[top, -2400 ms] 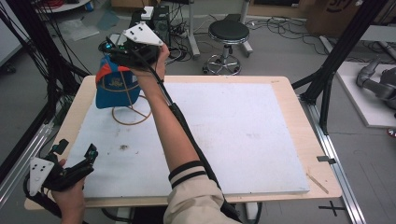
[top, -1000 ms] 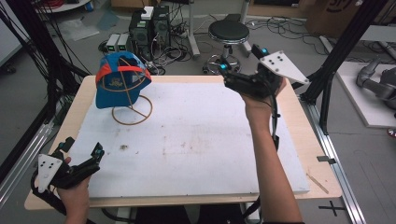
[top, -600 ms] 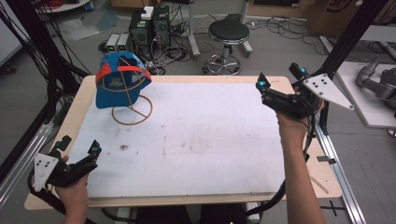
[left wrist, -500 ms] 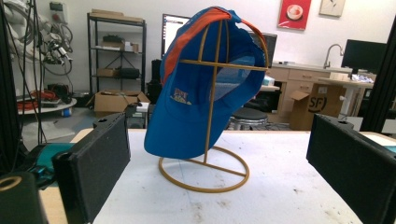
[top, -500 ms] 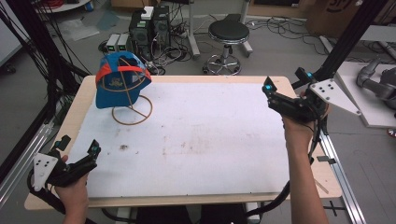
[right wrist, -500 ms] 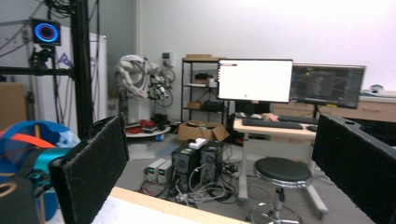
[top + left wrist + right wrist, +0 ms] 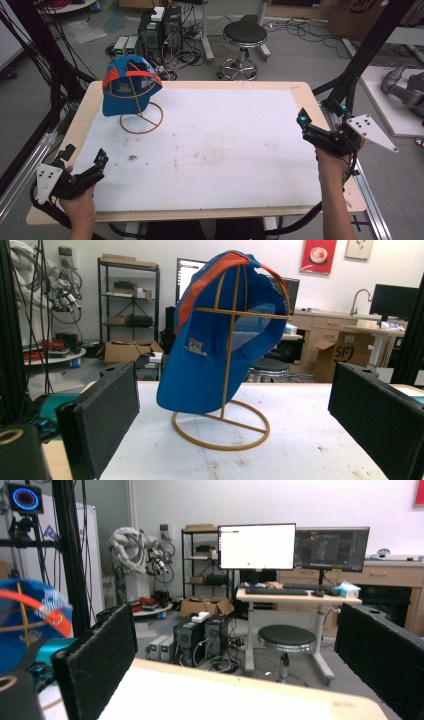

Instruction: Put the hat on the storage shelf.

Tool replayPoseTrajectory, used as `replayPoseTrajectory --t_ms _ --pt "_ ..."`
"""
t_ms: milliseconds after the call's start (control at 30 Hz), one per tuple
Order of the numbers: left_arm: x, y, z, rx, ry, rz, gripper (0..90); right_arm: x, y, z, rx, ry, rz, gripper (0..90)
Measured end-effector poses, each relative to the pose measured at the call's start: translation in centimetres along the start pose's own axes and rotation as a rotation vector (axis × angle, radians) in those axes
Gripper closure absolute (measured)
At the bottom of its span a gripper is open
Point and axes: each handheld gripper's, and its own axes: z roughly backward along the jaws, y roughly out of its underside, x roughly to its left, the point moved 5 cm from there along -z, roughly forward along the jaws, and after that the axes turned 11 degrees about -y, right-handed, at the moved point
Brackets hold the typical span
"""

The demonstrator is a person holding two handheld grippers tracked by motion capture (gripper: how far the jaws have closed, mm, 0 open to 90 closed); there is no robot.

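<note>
We see blue cap (image 7: 126,90) on wire stand (image 7: 142,120), far left table corner. Left gripper (image 7: 85,167) near front-left edge, right gripper (image 7: 320,130) at right edge, well apart from cap. Both gape wide, empty.

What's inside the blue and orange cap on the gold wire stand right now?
The blue and orange cap hangs on the gold wire stand. Through its open underside, the stand's upright rod, crossbar and curved ribs show. The cloth covers the far side of the frame.

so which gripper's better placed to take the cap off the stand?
Probably left. The left gripper is open and faces the cap squarely, on its side of the table. The right gripper is at the opposite edge.
</note>
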Motion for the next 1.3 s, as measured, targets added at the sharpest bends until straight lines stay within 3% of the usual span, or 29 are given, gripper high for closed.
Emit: replayPoseTrajectory --t_ms 200,300,700,1100,1300 --pt "0.1 -0.1 0.1 -0.003 -0.004 -0.003 6.6 -0.4 2.8 1.5 0.032 0.014 -0.022 3.3" --pt "0.1 0.0 0.1 -0.002 -0.004 -0.008 6.6 -0.3 4.2 2.1 0.057 0.022 -0.01 3.3" --pt "0.0 0.1 0.1 0.004 -0.009 -0.026 6.6 -0.4 8.2 3.7 0.088 0.045 -0.032 3.3" --pt "0.0 0.4 0.0 0.015 -0.005 -0.041 6.6 -0.9 10.5 4.4 0.119 0.049 -0.052 3.3" --pt "-0.5 0.6 -0.2 0.026 0.01 -0.05 6.6 -1.4 11.3 4.9 0.108 0.048 -0.059 3.3"
